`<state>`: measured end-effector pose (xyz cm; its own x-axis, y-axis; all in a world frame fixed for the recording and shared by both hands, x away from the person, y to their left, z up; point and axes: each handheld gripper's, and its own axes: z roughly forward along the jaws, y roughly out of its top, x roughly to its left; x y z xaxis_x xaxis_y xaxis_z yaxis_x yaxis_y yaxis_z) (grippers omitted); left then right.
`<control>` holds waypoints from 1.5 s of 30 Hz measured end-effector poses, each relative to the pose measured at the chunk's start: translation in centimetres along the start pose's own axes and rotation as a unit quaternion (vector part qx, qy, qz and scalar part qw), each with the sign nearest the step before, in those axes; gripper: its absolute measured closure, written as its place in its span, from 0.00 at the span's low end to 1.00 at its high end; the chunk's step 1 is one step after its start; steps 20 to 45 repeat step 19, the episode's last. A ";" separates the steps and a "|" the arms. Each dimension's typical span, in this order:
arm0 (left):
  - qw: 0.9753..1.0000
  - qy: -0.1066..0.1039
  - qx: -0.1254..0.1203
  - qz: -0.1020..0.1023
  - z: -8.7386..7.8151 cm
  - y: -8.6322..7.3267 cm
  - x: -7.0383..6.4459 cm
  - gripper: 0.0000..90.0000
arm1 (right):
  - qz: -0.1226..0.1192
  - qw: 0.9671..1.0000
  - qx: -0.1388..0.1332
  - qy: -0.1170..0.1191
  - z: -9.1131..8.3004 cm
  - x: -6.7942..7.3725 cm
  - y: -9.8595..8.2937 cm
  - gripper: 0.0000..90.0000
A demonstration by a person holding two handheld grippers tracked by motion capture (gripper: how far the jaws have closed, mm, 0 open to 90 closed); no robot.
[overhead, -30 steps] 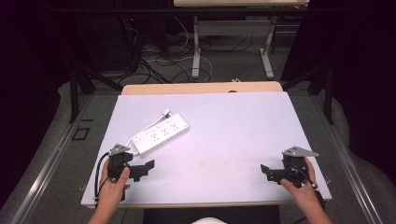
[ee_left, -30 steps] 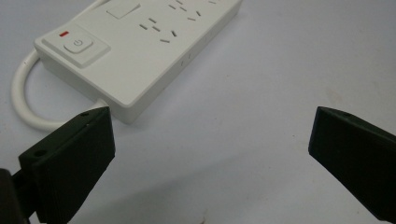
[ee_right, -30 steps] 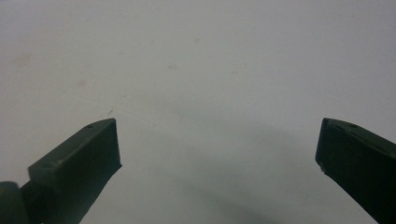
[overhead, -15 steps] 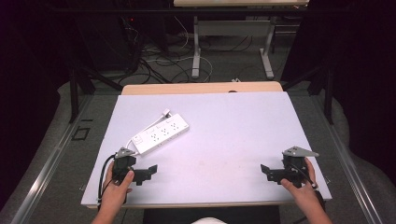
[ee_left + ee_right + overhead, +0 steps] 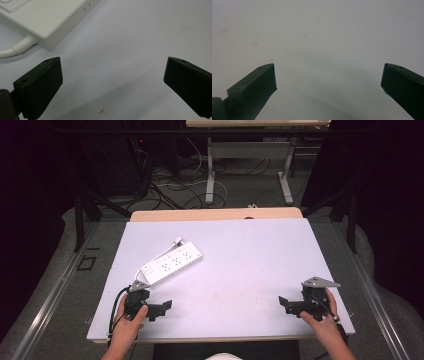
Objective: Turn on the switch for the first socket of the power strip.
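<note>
The power strip [image 5: 172, 265] lies slantwise at the bench's [image 5: 240, 250] ten o'clock, cord [image 5: 15, 48] toward the released left gripper [image 5: 159, 309] just beside it (likely lining up a grasp), while the right gripper [image 5: 286, 305], also released, idles at four o'clock.

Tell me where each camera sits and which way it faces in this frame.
High view: above the person's side, looking forward and down on the table; both hands, left gripper, right gripper.
Left gripper view: on the left gripper, looking along its wide-apart jaws at the power strip corner and its cord.
Right gripper view: on the right gripper, jaws apart over bare tabletop.
Shared: the high and left gripper views both show the power strip.
</note>
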<state>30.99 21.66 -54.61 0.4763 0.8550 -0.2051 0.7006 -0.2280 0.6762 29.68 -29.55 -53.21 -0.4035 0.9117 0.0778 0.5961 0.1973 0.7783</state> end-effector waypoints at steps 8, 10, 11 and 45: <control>1.000 0.000 0.000 0.001 0.0 -0.1 0.0 0.03 | 0.002 1.000 0.001 0.000 0.1 0.1 0.0 0.00; 1.000 0.001 0.002 -0.001 0.0 -0.1 0.0 0.03 | 0.002 1.000 0.001 0.001 0.1 0.1 0.0 0.00; 1.000 0.002 0.001 0.000 0.1 -0.1 0.1 0.03 | 0.001 1.000 0.003 0.002 0.1 0.0 0.0 0.00; 1.000 0.003 0.003 -0.005 0.0 -0.1 0.2 0.03 | 0.001 1.000 0.001 0.000 0.2 0.0 0.0 0.00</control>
